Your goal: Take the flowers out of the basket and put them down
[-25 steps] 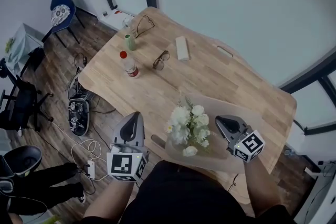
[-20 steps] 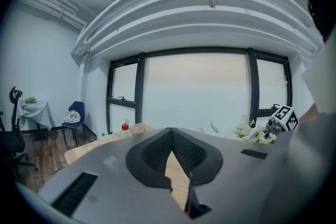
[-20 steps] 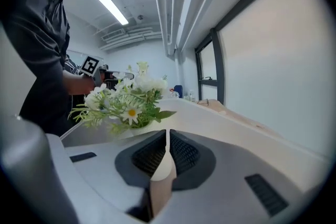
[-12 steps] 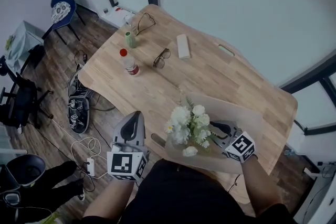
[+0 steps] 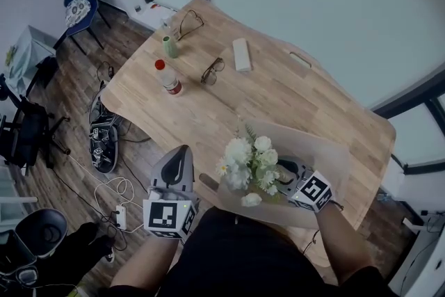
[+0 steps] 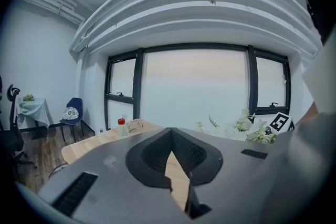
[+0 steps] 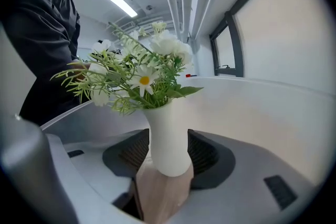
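A bunch of white flowers (image 5: 250, 162) stands in a white vase inside a translucent basket (image 5: 330, 149) on the near part of the wooden table (image 5: 278, 97). My right gripper (image 5: 281, 174) reaches into the basket from the right. In the right gripper view the vase (image 7: 167, 128) stands upright between the jaws of my right gripper (image 7: 168, 157). These jaws have just been opening and sit close on either side of the vase's lower body, under the flowers (image 7: 139, 73). My left gripper (image 5: 181, 153) hovers left of the basket, over the table's near edge. Its jaws are shut and empty.
Farther off on the table are a red-capped bottle (image 5: 169, 80), a small green bottle (image 5: 169, 46), two pairs of glasses (image 5: 213, 71) (image 5: 188, 24) and a white box (image 5: 241, 54). Cables and a power strip (image 5: 118, 215) lie on the floor at the left.
My right gripper has come down into the basket towards the flowers, and its jaws have opened around the vase. The left gripper has stayed where it was.
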`<state>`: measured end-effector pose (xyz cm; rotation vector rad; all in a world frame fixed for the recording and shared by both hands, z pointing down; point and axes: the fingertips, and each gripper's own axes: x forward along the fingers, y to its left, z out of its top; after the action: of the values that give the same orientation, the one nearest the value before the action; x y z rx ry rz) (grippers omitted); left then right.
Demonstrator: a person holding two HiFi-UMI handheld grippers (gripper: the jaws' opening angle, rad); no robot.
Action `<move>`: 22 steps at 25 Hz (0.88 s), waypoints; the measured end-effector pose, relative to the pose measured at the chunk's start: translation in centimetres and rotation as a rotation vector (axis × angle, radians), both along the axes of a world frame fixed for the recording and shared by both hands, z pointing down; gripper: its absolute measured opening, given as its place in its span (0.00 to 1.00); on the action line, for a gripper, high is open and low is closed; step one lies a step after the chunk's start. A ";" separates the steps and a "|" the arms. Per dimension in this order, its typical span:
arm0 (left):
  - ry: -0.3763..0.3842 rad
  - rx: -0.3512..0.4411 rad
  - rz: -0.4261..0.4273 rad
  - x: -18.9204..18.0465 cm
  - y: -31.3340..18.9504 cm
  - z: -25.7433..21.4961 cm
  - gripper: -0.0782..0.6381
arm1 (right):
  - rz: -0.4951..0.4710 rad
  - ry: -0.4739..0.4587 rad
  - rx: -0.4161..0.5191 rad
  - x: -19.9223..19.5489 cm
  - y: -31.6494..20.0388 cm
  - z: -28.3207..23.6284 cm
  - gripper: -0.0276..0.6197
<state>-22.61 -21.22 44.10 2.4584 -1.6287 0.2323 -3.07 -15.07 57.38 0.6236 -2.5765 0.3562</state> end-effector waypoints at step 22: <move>-0.010 -0.035 -0.030 -0.8 -0.1 1.4 0.12 | -0.072 -0.025 0.019 -3.3 -0.8 0.7 0.50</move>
<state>-23.36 -21.29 45.45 2.4089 -1.6505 0.2662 -6.35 -15.87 58.10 0.5351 -2.6213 0.3184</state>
